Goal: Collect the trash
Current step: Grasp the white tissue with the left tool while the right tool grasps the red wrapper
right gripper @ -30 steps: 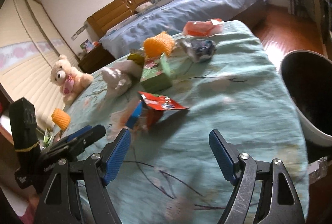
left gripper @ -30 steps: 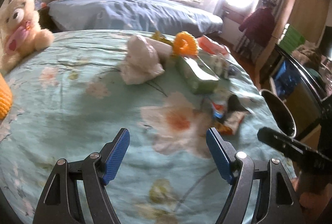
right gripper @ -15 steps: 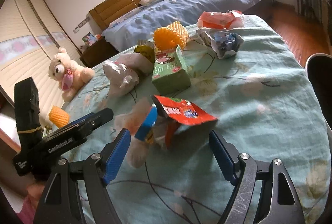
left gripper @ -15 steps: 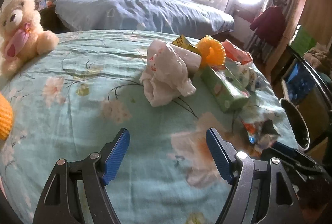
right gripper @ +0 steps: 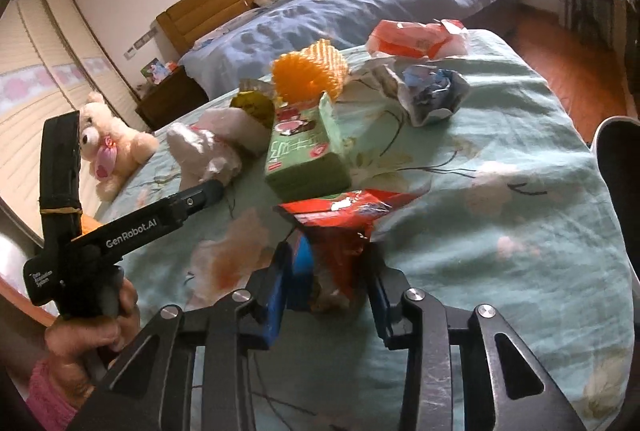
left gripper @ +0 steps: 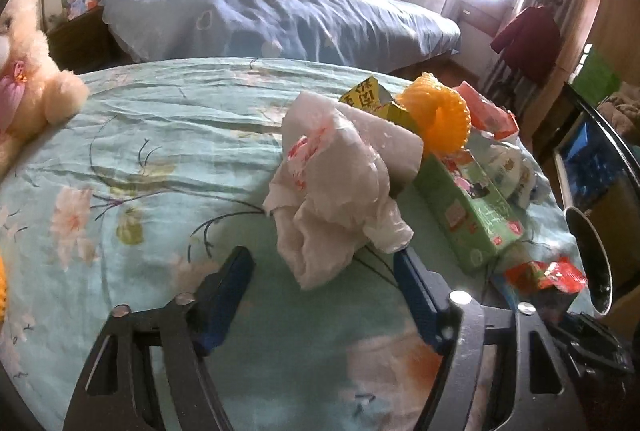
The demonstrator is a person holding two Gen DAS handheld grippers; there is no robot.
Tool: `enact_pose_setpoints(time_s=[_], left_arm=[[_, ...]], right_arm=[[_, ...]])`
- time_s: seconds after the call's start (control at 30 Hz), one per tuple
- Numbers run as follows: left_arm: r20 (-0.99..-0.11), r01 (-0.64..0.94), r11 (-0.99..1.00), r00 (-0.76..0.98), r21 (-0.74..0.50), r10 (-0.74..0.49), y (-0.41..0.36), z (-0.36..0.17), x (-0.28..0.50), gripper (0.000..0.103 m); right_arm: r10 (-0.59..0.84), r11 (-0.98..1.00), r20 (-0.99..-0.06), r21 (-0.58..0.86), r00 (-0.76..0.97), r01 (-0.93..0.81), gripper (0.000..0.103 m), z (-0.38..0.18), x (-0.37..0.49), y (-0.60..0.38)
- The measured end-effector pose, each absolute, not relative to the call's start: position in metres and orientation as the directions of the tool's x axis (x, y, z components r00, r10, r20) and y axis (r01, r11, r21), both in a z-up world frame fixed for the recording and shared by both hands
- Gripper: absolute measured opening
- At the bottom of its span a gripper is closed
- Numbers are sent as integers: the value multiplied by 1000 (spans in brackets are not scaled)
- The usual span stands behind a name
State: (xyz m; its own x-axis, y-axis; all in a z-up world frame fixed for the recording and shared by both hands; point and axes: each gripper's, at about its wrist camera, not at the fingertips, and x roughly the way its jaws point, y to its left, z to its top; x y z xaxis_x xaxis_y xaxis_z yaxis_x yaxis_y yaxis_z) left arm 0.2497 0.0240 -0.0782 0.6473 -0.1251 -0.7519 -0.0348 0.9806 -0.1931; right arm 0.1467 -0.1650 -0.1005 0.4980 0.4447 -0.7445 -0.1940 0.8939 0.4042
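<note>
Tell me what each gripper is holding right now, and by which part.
The right gripper is shut on the red snack wrapper, pinching its lower crumpled end. The left gripper is open, holding nothing, at the white plastic bag.

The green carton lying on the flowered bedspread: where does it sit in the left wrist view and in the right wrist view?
Left wrist: the green carton is right of centre, lying beside the white plastic bag.
Right wrist: the green carton is centre, just beyond the red wrapper.
Shared landmark: the orange foam net sits directly behind the carton in both.
</note>
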Motion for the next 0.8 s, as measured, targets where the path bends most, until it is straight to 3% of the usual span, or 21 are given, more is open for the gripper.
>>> enact_pose_setpoints(time_s=[0.07,0.13,0.3,0.57,0.63,0.8], left_arm=[[-753,-24,981,644,-194,-133,22,-80,256,49],[-758,-21,981,638,-192,-135,21,-82,258,29],[-742,-1,980,653,-198,-150,21,-80,254,21],[-726,16,976,666,-216,-171,13,-75,219,19],[-723,31,973,664,-227,-190,9,-74,209,19],[-714,65,969,665,-240,-221,-1,-68,187,19]], right_arm=[[450,891,-741,412,498,-193,34,-101,148,-168],[457,887,-736,416,499,-199,33,-100,147,-170],[473,878,-725,431,501,-206,30,-99,144,-175],[482,872,-707,445,518,-204,28,-92,134,-189],[481,872,-706,447,520,-200,17,-92,130,-194],[476,874,-702,447,530,-191,16,-89,123,-204]])
